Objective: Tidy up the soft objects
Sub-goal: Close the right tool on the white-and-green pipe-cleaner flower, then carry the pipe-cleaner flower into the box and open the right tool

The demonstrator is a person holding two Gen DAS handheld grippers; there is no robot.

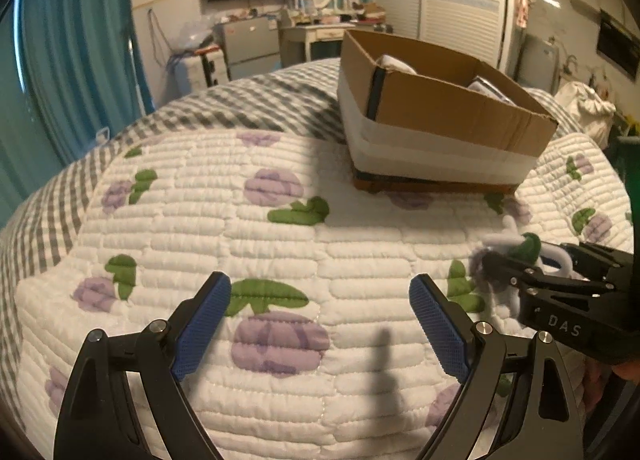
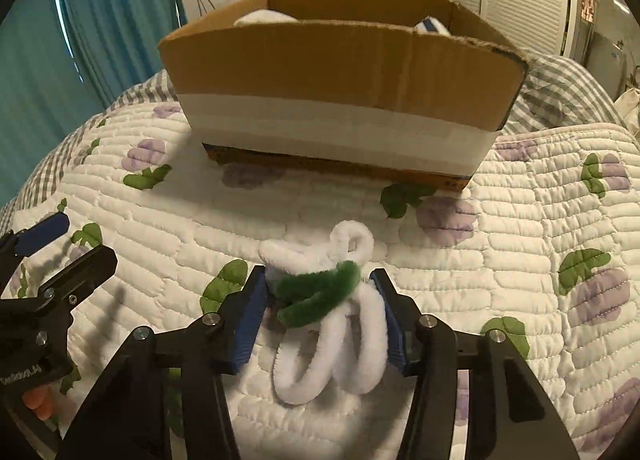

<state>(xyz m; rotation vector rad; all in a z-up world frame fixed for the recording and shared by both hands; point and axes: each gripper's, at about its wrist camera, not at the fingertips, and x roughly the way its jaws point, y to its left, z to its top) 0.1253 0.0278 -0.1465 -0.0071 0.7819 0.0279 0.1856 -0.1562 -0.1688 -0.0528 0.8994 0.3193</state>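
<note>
A fuzzy white pipe-cleaner bundle with a green band [image 2: 328, 300] lies on the flowered quilt [image 2: 520, 228]. My right gripper [image 2: 320, 312] is closed around it, both blue pads touching its sides. It also shows in the left wrist view [image 1: 516, 248], held by the right gripper [image 1: 500, 264]. My left gripper [image 1: 320, 324] is open and empty above the quilt [image 1: 240, 228], to the left of the right gripper. A cardboard box [image 2: 340, 72] with a white band stands behind the bundle, with white soft things inside; it shows in the left wrist view too [image 1: 436, 116].
The left gripper [image 2: 52, 252] shows at the left edge of the right wrist view. A grey checked blanket [image 1: 248, 100] lies behind the quilt. Teal curtains [image 1: 72, 44], a desk with clutter [image 1: 316, 28] and a wardrobe [image 1: 460, 0] stand beyond the bed.
</note>
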